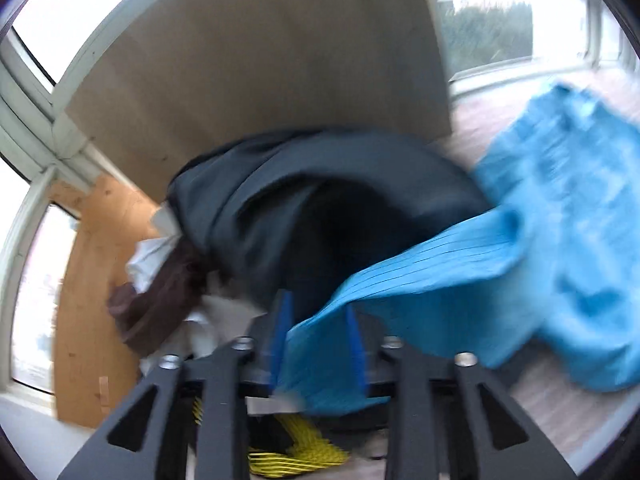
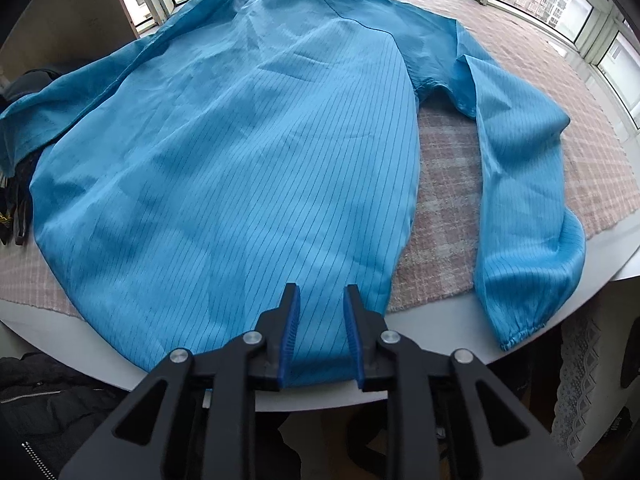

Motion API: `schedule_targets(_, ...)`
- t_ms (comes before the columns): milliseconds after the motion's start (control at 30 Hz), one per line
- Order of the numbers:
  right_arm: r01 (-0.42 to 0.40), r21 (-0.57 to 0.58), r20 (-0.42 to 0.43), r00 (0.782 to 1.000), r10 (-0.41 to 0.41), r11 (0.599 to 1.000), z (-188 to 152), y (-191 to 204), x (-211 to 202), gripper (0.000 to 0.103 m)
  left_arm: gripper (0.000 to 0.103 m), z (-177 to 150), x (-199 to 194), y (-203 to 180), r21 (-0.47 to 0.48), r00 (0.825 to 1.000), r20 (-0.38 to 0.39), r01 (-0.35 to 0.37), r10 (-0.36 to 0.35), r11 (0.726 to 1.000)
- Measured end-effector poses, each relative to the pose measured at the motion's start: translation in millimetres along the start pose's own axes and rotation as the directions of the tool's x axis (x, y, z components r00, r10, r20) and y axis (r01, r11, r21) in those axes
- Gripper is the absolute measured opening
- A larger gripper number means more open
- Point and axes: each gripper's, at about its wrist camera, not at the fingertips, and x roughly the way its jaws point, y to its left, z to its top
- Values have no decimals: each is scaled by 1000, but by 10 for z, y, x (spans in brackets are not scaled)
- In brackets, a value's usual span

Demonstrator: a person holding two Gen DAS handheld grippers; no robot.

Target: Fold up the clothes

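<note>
1. the blue garment [image 2: 240, 152] is thin woven cloth with fine dark pinstripes and a faint sheen.
2. the checked mat [image 2: 444, 184] under it looks coarse and nubbly, a matt weave.
3. the worktop [image 2: 440, 328] edge is smooth and white.
4. the fingers [image 2: 290, 336] carry ribbed blue plastic pads on matt black plastic, with bright metal screws.
5. the board [image 1: 88, 300] is bare wood.

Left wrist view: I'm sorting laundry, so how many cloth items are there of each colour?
Blue garment: 1
Dark grey garment: 1
Brown cloth: 1
White cloth: 1, perhaps more; blurred
Total: 4
</note>
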Motion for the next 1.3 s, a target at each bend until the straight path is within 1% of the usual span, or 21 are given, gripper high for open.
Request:
schedule_targets(67,5,2,3,1000,-5,1000,-53,-14,-22,22,30,-44,130,62,-5,999,-31,-12,11,1000)
schedule_targets(133,10,20,7,1000,-10,1000,-103,-44,-34,22,29,-181,93,68,-73,998,-37,50,-53,996)
schedule_targets(200,11,39,6,1000,-11,999,-150,-68,-22,22,30,-338,-45,-144,-66,986,-42,158,-161,985)
schedule_targets(267,10,59,3,1000,-10,998,-197,-91,-5,22,32,-480,-174,-551,10,978,-51,204,-203,979)
schedule_targets(300,16,61,0,1000,-16,998,-212,-89,9,22,34,-553,-210,-780,49,970,-57,238,-235,970)
schedule_targets(367,34,51,-11,999,-33,998,-228,-65,47,22,38,-607,-177,-1203,82,935,-108,346,-337,935)
schedule_targets(433,44,39,-22,999,-43,998,-245,-40,76,22,39,-654,-137,-1624,106,886,-164,453,-434,885)
schedule_targets(467,50,41,-22,999,-49,998,-255,-37,78,22,39,-664,-69,-1804,116,871,-194,477,-451,871)
schedule_targets(533,66,42,-18,998,-66,997,-282,-31,63,22,37,-634,40,-2029,122,875,-218,465,-433,877)
schedule_targets(600,84,37,-7,996,-84,996,-326,-28,10,22,37,-554,80,-2126,78,860,-227,484,-457,872)
schedule_targets(667,92,39,-2,996,-92,995,-382,-34,-38,23,37,-481,144,-2156,57,861,-226,479,-456,876)
schedule_targets(733,95,49,-1,996,-95,994,-432,-62,-67,24,37,-422,165,-2239,64,867,-236,465,-439,883)
schedule_targets(767,97,55,-1,995,-97,994,-455,-79,-74,25,37,-405,191,-2282,61,865,-248,464,-437,884)
schedule_targets(867,88,77,-3,996,-89,993,-538,-138,-85,26,37,-402,257,-2409,43,846,-287,481,-450,876)
schedule_targets(933,79,94,-6,997,-79,992,-584,-183,-70,27,37,-423,394,-2401,-1,830,-302,492,-469,871)
schedule_targets(1000,70,108,-11,998,-70,992,-619,-225,-47,27,36,-422,579,-2404,-10,828,-306,491,-470,871)
schedule_targets(1033,67,114,-15,998,-65,991,-626,-242,-32,27,31,-426,629,-2437,-4,830,-311,485,-462,874)
schedule_targets(1067,60,115,-19,998,-59,992,-633,-257,-23,27,12,-434,675,-2479,-4,825,-324,488,-463,873)
schedule_targets(1100,54,111,-19,998,-53,992,-636,-256,-19,27,0,-444,705,-2516,-3,819,-332,494,-467,869)
schedule_targets(1200,40,94,-17,999,-39,995,-645,-247,-1,28,0,-463,689,-2584,37,832,-325,486,-449,873)
schedule_targets(1300,18,93,-19,1000,-17,996,-642,-268,43,32,0,-462,619,-2569,59,842,-312,480,-441,875)
